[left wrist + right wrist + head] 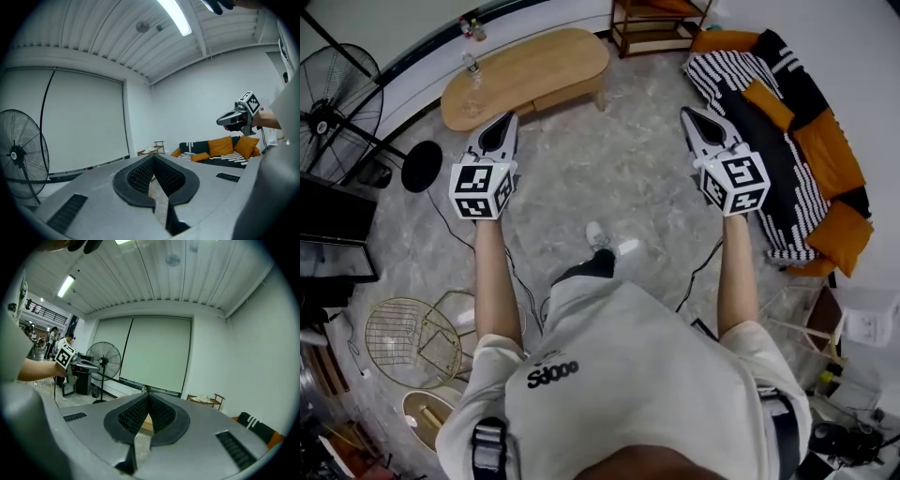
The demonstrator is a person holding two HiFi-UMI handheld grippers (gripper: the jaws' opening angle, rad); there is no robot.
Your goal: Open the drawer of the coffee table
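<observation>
Marble floor (581, 178), striped sofa (773, 141), standing fan (333, 103)

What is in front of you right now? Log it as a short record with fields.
left tool: shut, empty, in the air, aimed toward the table
right tool: shut, empty, in the air
table: wooden, ahead of the person, touched by neither tool
drawer: none seen pulled out
bottle: on the table, at its end nearest the fan
sofa: head view's right side, with orange cushions
fan: head view's left side
</observation>
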